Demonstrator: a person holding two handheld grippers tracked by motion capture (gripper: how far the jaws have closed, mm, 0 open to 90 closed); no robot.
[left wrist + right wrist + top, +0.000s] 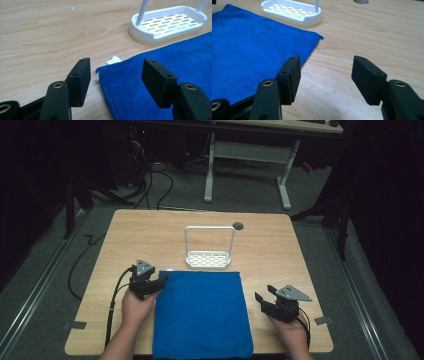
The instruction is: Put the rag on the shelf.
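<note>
now the left gripper sits at the far left corner of the blue towel, jaws spread wide and grasping nothing; the towel's corner edge lies between its fingers, with a small white tag just beyond. bare table opens to its left. the right gripper rests off the towel's right edge, jaws released and bare wood between them, the towel's side edge just left of its left finger. ahead of both grippers, just past the towel's far edge, stands a white slotted tray with a tall loop handle; nothing lies in it.
</note>
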